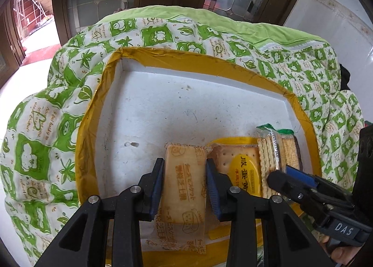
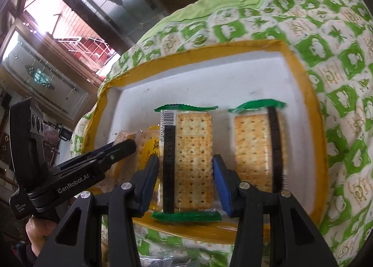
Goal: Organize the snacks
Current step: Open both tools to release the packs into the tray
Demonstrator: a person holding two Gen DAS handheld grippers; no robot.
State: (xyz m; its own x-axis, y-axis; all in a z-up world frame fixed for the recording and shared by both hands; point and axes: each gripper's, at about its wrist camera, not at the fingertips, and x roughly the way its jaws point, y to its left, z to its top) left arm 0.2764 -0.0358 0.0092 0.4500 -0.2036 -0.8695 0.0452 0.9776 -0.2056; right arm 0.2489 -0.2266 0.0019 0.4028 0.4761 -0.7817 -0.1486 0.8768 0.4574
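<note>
Green-and-white quilted fabric (image 1: 42,141) covered the support, and on it a shallow white foam tray (image 1: 163,103) edged in yellow tape was set, with glazed wooden doors behind. Along the tray's near edge a row of snack packs was being laid out side by side.

In the left wrist view, the left gripper (image 1: 184,185) was seen closed narrowly on a tan cheese biscuit pack (image 1: 184,180), the blue pads pressing its two long sides, the pack's far end low over the tray floor. Just beside it lay a yellow egg-yolk cracker pack (image 1: 242,169), and beyond that the green-trimmed crackers.

In the right wrist view, the right gripper (image 2: 186,171) was held around a green-edged soda cracker pack (image 2: 186,157), its jaws moderately apart and the pads at the pack's sides; whether they pressed it or merely stood alongside could not be told. A second green-edged pack (image 2: 256,148) lay just beside it, nearer the tray's right wall.

The step in hand was judged to be setting both packs down in line. To do it well, each pack would best be lowered flat until fully borne by the foam, kept parallel to its neighbours, and released only then. The jaws should be opened gently and withdrawn straight back, so that the light wrappers were not dragged or the yellow pack nudged out of the row.
</note>
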